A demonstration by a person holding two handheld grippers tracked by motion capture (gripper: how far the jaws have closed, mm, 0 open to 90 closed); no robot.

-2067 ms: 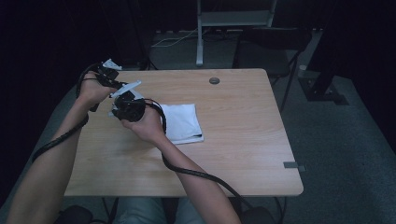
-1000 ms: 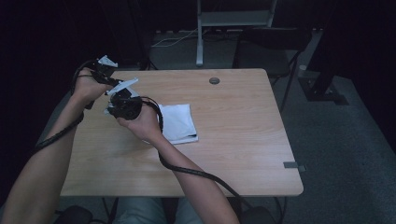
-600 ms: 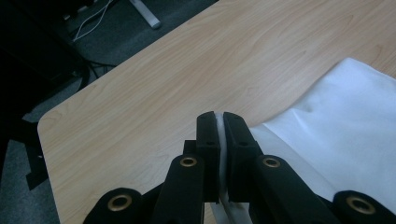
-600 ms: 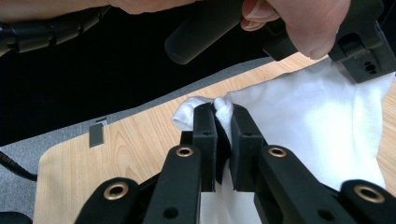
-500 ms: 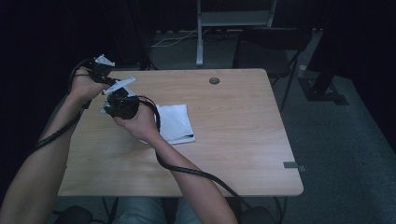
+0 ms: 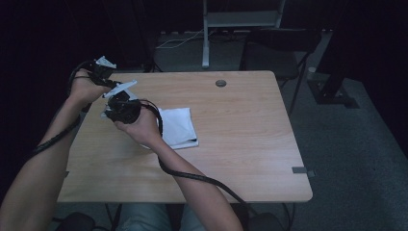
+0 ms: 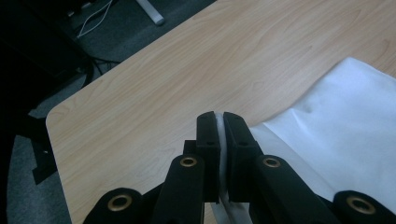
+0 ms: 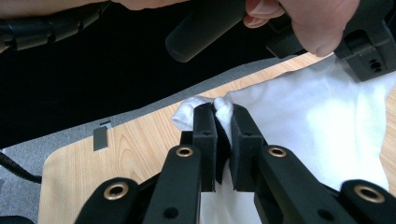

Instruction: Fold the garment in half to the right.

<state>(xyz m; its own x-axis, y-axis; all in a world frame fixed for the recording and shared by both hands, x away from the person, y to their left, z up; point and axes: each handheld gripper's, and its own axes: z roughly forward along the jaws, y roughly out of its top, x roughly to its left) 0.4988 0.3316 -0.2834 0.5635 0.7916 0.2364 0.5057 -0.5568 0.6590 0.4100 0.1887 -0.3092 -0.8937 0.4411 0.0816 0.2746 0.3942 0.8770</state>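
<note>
Over table's left, both grippers pinch cloth.

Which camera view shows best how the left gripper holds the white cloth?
The left gripper view: its fingers pinch a thin edge of the white cloth. The high view shows the cloth whole; the right gripper view shows the other grip.

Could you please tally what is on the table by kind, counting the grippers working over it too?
White cloth: 1
Small dark round object near the far edge: 1
Grippers, left gripper and right gripper, both clamped on the cloth: 2
Total: 4
</note>
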